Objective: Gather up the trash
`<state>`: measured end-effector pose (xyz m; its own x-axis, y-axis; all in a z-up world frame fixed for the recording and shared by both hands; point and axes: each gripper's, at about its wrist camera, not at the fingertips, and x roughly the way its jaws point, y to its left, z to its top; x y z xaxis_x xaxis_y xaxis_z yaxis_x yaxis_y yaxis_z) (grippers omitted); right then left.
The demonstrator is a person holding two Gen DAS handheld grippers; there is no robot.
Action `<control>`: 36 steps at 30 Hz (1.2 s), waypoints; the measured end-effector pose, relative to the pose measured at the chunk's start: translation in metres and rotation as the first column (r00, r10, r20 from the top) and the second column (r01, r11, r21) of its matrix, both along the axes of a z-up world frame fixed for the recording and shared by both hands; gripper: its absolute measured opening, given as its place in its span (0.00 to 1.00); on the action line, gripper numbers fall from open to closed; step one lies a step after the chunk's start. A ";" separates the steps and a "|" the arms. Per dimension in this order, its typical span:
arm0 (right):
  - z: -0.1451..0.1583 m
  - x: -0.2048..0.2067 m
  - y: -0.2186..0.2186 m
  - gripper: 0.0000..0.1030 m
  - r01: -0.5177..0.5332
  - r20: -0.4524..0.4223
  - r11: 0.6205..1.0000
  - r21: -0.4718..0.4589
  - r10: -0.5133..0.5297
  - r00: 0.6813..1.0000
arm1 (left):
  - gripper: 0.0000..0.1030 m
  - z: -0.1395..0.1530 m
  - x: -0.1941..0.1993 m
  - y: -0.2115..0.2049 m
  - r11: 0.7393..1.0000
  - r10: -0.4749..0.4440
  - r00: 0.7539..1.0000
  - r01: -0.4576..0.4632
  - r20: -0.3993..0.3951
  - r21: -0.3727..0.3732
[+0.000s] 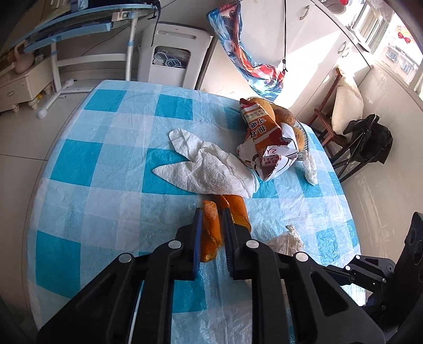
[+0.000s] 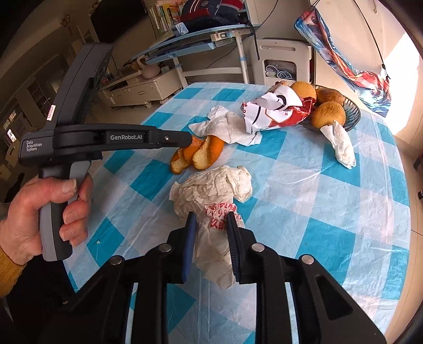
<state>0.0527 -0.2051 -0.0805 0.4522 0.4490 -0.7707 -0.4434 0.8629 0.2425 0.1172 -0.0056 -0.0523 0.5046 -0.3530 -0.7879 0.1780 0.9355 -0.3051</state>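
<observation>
Orange peel (image 1: 211,227), crumpled wrapper (image 2: 214,193), tissues (image 1: 208,169) litter the checked tablecloth (image 1: 105,164).

Glossy plastic checked tablecloth (image 1: 111,169), crumpled white paper napkin (image 1: 208,172), matt orange peel (image 1: 211,230)

Pale floor tiles (image 1: 23,148) are seen around the desk (image 1: 111,164), which is covered by a blue-and-white checked cloth. A blue-edged study table (image 2: 201,34) and a white appliance (image 1: 171,50) are set behind it. Sunlight is cast from windows (image 1: 391,34) onto white cabinets (image 1: 312,23)
</observation>
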 end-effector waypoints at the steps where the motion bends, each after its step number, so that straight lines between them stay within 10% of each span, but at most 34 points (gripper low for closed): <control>1: 0.002 -0.001 -0.002 0.23 0.002 0.004 1.000 0.004 -0.002 1.000 | 0.14 0.003 -0.002 0.002 1.000 -0.001 1.000 0.001 0.010 0.000; 9: 0.015 -0.009 -0.005 0.22 0.017 0.030 1.000 0.019 -0.018 0.999 | 0.14 -0.001 -0.007 0.023 0.997 0.016 0.999 -0.018 -0.027 -0.076; 15: 0.014 -0.015 -0.003 0.22 0.007 0.022 1.000 0.011 -0.007 1.000 | 0.43 -0.019 -0.001 0.007 0.997 0.042 0.996 -0.047 -0.077 -0.066; 19: 0.014 -0.015 -0.009 0.22 0.011 0.016 1.000 0.013 -0.011 1.000 | 0.38 -0.023 -0.001 0.002 0.997 0.055 0.996 -0.058 -0.063 -0.048; 20: 0.015 -0.016 -0.010 0.22 0.013 0.014 1.000 0.015 -0.013 1.000 | 0.21 -0.025 0.000 0.001 0.997 0.043 0.997 -0.047 -0.071 -0.054; 36: 0.012 -0.025 -0.002 0.22 0.001 0.014 1.000 0.001 -0.001 1.000 | 0.16 0.007 -0.038 0.013 0.999 -0.033 0.998 0.033 0.055 0.009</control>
